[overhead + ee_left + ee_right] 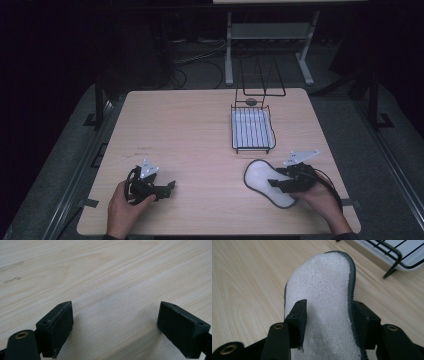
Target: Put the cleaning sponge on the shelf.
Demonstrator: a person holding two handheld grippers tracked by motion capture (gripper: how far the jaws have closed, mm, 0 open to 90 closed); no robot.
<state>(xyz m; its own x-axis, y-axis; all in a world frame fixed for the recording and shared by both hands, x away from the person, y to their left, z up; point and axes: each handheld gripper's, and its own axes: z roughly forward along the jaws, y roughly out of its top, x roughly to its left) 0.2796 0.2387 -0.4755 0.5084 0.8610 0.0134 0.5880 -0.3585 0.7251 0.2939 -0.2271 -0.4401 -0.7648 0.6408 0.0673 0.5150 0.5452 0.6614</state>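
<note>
A white terry insole (260, 176) with a grey stitched rim lies on the pale wooden table (190, 130) at the front right, toe pointing away. My right gripper (278, 184) reaches over its heel half from the right. In the right gripper view the insole (324, 282) runs between the two black jaws of the right gripper (328, 305): one pad sits against the grey rim, the other presses on the white surface near the opposite edge. My left gripper (169, 189) rests at the front left, and in its own view the left gripper (116, 315) stands open over bare wood.
A black wire rack with a white tray (233, 125) stands behind the insole, right of centre, with an upright wire frame (260, 75) at its far end. A corner of the wire rack (397, 255) is close to the insole's toe.
</note>
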